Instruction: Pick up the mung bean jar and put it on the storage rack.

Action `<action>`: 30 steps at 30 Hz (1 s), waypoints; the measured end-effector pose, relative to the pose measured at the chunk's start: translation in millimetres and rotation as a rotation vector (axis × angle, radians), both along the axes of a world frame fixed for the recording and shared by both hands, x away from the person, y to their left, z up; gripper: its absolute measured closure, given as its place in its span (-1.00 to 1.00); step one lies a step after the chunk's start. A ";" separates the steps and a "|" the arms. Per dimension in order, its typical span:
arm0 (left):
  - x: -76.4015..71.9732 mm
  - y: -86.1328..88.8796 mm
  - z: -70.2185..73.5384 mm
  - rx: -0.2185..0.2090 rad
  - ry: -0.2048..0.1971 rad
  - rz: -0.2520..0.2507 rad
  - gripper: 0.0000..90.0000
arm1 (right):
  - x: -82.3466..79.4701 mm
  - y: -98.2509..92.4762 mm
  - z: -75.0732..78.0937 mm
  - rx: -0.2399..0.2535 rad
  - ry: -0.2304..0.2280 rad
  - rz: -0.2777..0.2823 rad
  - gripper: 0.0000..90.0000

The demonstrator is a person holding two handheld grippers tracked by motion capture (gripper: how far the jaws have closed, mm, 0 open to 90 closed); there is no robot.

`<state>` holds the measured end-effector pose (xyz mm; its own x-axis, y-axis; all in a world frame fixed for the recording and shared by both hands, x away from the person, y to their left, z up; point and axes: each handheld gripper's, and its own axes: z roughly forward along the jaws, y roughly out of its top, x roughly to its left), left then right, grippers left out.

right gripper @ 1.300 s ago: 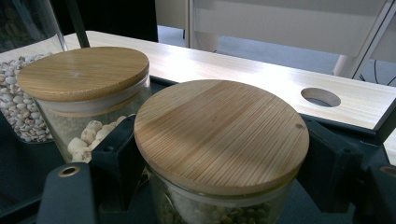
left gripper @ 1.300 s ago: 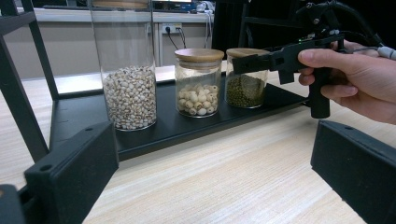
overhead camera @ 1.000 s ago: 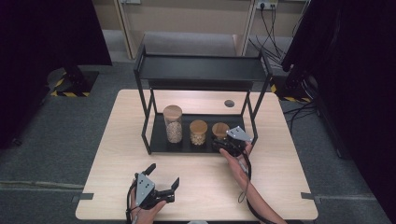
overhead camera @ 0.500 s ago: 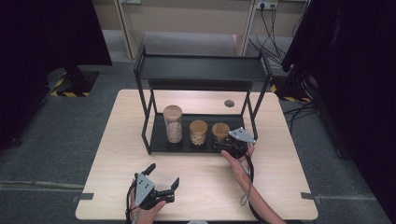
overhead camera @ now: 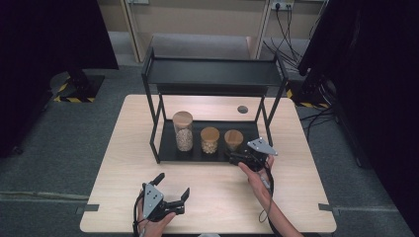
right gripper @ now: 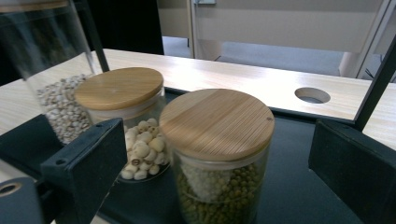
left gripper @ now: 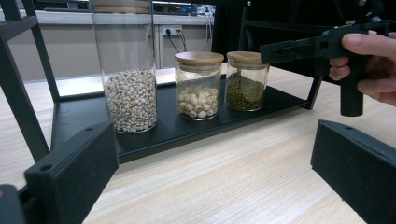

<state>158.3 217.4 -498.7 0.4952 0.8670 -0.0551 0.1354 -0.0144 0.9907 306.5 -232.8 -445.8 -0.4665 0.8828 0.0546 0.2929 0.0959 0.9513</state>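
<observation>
The right gripper [overhead camera: 240, 159], fingers just opened wide around the bean jar [right gripper: 217, 158] without touching, has set it on the rack's tray [overhead camera: 168, 148]; the left gripper [overhead camera: 172, 190] rests open and empty.

This looks like a lab or recording room set up for handling trials, not a home or kitchen. The pale wooden table [overhead camera: 148, 148] stands alone on grey carpet tiles [overhead camera: 64, 148], with yellow-and-black hazard tape [overhead camera: 74, 96] marking the floor beyond the left gripper [overhead camera: 170, 195], up towards the far left corner. Black curtains [overhead camera: 49, 34] hang on both sides, the nearer one well to the right of the right gripper [overhead camera: 234, 158]. Past the black metal shelf rack [overhead camera: 212, 74] ahead of both grippers, a beige wall panel carries a power socket [overhead camera: 279, 6] with loose cables [overhead camera: 286, 34] trailing down to the floor.
</observation>
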 end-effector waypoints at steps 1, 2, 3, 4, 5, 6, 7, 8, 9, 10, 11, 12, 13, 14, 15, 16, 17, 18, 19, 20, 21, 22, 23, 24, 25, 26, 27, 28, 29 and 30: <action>0.0 0.0 0.0 0.000 0.000 0.000 -0.99 | 0.0 0.0 0.0 0.000 0.000 0.000 -0.89; 0.0 0.1 0.1 0.001 0.001 0.000 -0.99 | -2.7 -1.5 0.3 0.003 -0.003 0.007 -0.89; 0.0 0.1 0.1 0.001 0.001 0.000 -0.99 | -2.7 -1.5 0.3 0.003 -0.003 0.007 -0.89; -0.1 -0.1 0.1 0.001 0.000 0.000 -0.99 | -5.1 -3.3 0.8 0.008 -0.005 0.013 -0.89; -0.1 -0.1 0.1 0.001 0.000 0.000 -0.99 | -6.6 -4.1 1.2 0.008 -0.006 0.014 -0.89; -0.2 -0.1 0.1 0.002 -0.001 -0.001 -0.99 | -7.9 -4.9 1.3 0.011 -0.009 0.017 -0.89; -0.1 -0.1 0.1 0.002 -0.001 -0.001 -0.99 | -9.3 -5.7 1.6 0.013 -0.010 0.019 -0.89; -0.1 -0.1 0.1 0.002 -0.001 -0.001 -0.99 | -9.3 -5.7 1.6 0.013 -0.010 0.019 -0.89; -0.1 -0.1 0.0 0.003 0.000 -0.001 -0.99 | -10.6 -6.4 2.0 0.016 -0.010 0.020 -0.90; 0.0 -0.1 0.0 0.003 0.000 0.000 -0.99 | -11.6 -7.2 2.3 0.018 -0.011 0.022 -0.90; 0.1 -0.2 -0.5 -0.001 0.000 0.002 -0.99 | -13.9 -8.2 2.7 0.021 -0.013 0.026 -0.90; 0.1 -0.2 -0.5 -0.001 0.000 0.002 -0.99 | -13.9 -8.2 2.7 0.021 -0.013 0.026 -0.90; 0.1 -0.2 -0.5 -0.001 0.000 0.004 -0.99 | -15.8 -8.9 3.0 0.024 -0.015 0.031 -0.90; 0.1 -0.2 -0.5 -0.001 0.000 0.004 -0.99 | -15.8 -8.9 3.0 0.024 -0.015 0.031 -0.90; 0.1 -0.1 -0.5 -0.001 0.000 0.004 -0.99 | -17.5 -9.2 3.4 0.026 -0.018 0.036 -0.90; 0.2 -0.3 -0.5 -0.001 0.002 0.004 -0.99 | -18.4 -9.3 3.5 0.027 -0.019 0.038 -0.90; 0.3 -0.4 -0.6 0.000 0.002 0.004 -0.99 | -19.3 -9.5 3.7 0.028 -0.020 0.041 -0.90; 0.3 -0.4 -0.6 0.000 0.002 0.004 -0.99 | -20.2 -9.7 3.9 0.030 -0.021 0.044 -0.90; 0.2 -0.4 -0.6 0.000 0.002 0.004 -0.99 | -21.4 -9.7 3.9 0.031 -0.022 0.047 -0.90; 0.2 -0.4 -0.6 0.000 0.002 0.004 -0.99 | -22.6 -9.9 4.0 0.031 -0.024 0.050 -0.90; 0.1 -0.3 -0.6 -0.001 0.001 0.005 -0.99 | -23.6 -10.3 4.1 0.035 -0.023 0.055 -0.89; 0.1 -0.3 -0.6 -0.001 0.001 0.005 -0.99 | -23.6 -10.3 4.1 0.035 -0.023 0.055 -0.89; 0.1 -0.2 -0.5 -0.001 0.001 0.005 -0.99 | -26.2 -10.4 3.9 0.035 -0.026 0.065 -0.90; 0.1 -0.3 -0.5 -0.001 0.002 0.005 -0.99 | -26.2 -10.4 3.9 0.035 -0.026 0.065 -0.90; 0.1 -0.3 -0.5 0.000 0.002 0.005 -0.99 | -28.8 -10.2 3.8 0.034 -0.028 0.074 -0.90; 0.1 -0.5 -0.5 0.000 0.001 0.005 -0.99 | -29.9 -10.2 3.8 0.033 -0.028 0.078 -0.90; 0.0 -0.6 -0.6 0.000 0.001 0.005 -0.99 | -31.1 -10.1 3.7 0.034 -0.029 0.083 -0.90; 0.0 -0.5 -0.6 0.000 0.001 0.005 -0.99 | -32.2 -10.1 3.8 0.034 -0.030 0.086 -0.90; 0.0 -0.5 -0.6 0.000 0.001 0.005 -0.99 | -32.2 -10.1 3.8 0.034 -0.030 0.086 -0.90; 0.0 -0.4 -0.5 0.001 0.001 0.005 -0.99 | -34.5 -10.5 3.9 0.037 -0.032 0.093 -0.90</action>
<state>158.4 217.0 -499.2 0.4907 0.8696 -0.0554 0.1369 -0.0142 0.9905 272.0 -243.3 -441.9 -0.5485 0.8332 0.0701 0.2540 0.0861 0.9634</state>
